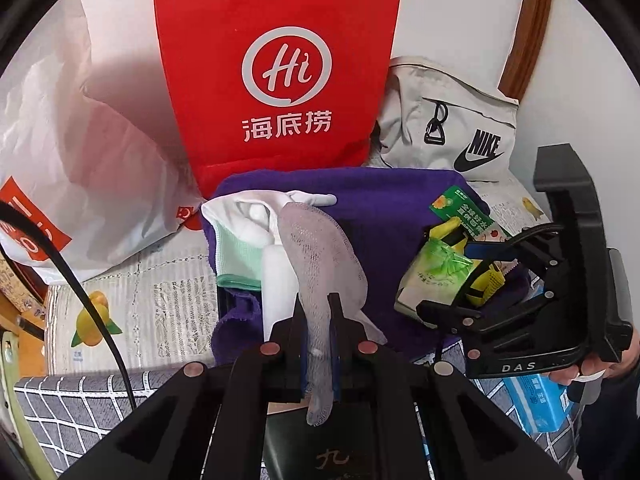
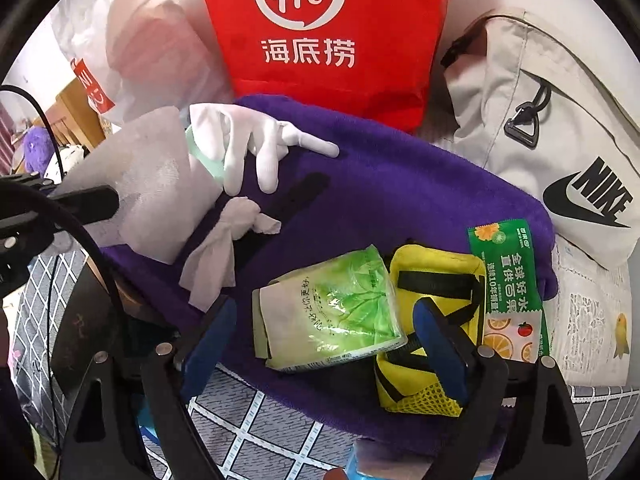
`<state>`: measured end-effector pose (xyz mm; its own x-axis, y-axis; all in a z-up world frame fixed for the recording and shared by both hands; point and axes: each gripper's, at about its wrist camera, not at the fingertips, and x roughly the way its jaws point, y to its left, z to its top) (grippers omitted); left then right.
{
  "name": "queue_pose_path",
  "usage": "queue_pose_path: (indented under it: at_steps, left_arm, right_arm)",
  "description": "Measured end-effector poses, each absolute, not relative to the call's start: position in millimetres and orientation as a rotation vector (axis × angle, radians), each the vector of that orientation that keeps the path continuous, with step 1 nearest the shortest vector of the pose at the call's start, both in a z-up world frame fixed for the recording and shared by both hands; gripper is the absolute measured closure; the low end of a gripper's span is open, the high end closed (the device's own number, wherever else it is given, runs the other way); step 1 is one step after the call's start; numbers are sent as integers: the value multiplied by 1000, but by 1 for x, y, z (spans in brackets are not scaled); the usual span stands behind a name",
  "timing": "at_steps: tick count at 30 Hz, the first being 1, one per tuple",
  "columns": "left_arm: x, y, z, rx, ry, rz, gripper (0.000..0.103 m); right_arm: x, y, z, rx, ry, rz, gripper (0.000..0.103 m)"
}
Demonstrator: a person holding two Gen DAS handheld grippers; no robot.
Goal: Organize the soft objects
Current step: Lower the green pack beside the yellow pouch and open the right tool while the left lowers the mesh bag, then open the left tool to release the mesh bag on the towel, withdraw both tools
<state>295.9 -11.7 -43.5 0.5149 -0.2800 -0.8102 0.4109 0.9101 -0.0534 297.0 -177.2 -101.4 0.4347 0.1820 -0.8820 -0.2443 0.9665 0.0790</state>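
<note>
left tongs (image 1: 316, 320): clamped tight on a thin grey mesh cloth (image 1: 320, 248), which runs between the jaws and drapes away over the folded purple towel (image 1: 400, 208)
right tongs (image 2: 326, 344): jaws spread wide, gripping nothing; the blue pads straddle a green-printed plastic tissue pack (image 2: 332, 312)
key relation: the tissue pack lies directly ahead of the right tongs, its long axis running roughly across the gap; the right hand is clearly the nearer one
neighbours: a yellow pouch with black straps (image 2: 432, 280) touches the pack's right side, a green snack wrapper (image 2: 508, 276) lies beyond it
towel's far-left corner: a white fabric glove (image 2: 256, 148) and a crumpled pale wipe (image 2: 224, 248)
containers: red paper bag (image 2: 328, 40) and grey canvas Nike bag (image 2: 560, 152) stand behind the towel; contents hidden
</note>
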Motion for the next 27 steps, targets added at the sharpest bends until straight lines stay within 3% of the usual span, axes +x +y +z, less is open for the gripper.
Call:
queue_pose_path:
  at_steps: [16,27]
  left_arm:
    - [306,-51,-51,145,999,-514,94]
    - [326,-77,-80,195,1082,-467,94]
  right_arm:
    - [251,-227,-58,10,979,143,14]
    - [239,-242,-57,22,968,120,14]
